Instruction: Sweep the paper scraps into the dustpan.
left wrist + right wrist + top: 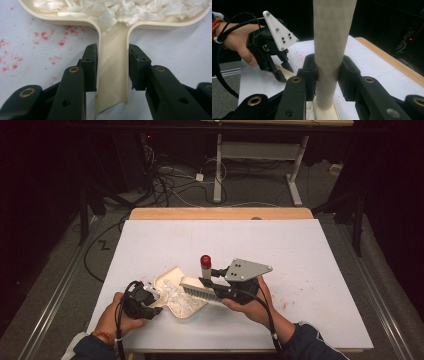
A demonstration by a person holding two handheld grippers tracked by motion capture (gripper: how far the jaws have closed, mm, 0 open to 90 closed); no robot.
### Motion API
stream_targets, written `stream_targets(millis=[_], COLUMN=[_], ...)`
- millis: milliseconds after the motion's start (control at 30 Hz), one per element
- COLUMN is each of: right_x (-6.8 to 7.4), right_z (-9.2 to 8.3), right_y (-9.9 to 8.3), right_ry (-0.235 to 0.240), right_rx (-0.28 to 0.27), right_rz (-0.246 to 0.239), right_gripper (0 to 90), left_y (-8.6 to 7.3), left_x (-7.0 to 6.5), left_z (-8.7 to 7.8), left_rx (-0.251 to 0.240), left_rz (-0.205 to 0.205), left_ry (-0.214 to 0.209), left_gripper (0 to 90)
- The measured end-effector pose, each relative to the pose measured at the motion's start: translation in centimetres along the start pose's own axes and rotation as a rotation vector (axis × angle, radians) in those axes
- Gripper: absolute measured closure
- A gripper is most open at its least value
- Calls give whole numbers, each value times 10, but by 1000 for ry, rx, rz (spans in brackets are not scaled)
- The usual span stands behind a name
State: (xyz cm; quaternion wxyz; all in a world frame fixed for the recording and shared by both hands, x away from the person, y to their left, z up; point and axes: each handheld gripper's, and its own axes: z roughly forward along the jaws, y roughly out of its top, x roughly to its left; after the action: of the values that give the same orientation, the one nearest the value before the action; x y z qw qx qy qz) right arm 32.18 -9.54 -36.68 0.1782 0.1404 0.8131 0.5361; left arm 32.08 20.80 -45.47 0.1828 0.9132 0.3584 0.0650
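Note:
A cream dustpan [170, 281] lies on the white table near its front, and white paper shreds [130, 10] are heaped in it. My left gripper [112, 53] is shut on the dustpan's handle [112, 75], one pad against each side. In the high view the left gripper [150, 302] sits at the pan's left end. My right gripper [328, 67] is shut on the cream handle [329, 37] of a brush. The brush head [197, 289] hangs over the pan's right side, and the handle's tip [205, 260] looks red. The right gripper [209, 284] is just right of the pan.
The white table sheet [300, 250] has red speckles [42, 36] beside the pan and at the right. A wooden edge [220, 213] runs along the far side. Beyond it, cables and the legs of a desk [218, 175] stand on the dark floor.

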Motion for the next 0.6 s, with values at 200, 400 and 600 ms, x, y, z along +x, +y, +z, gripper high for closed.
stream_targets(millis=[200, 400, 600], right_x=[-13, -29, -47], right_z=[-15, -47, -90], right_y=[0, -2, -11], right_ry=[-29, -76, -128], right_rx=[-18, -19, 6], right_rz=[28, 43, 65], right_gripper=[708, 708, 708], left_y=[-2, -2, -2], left_x=[4, 7, 12], left_z=[0, 1, 1], left_rx=[-16, -29, -39], left_rz=[-34, -67, -101], left_ry=[18, 21, 31], left_gripper=[619, 616, 614])
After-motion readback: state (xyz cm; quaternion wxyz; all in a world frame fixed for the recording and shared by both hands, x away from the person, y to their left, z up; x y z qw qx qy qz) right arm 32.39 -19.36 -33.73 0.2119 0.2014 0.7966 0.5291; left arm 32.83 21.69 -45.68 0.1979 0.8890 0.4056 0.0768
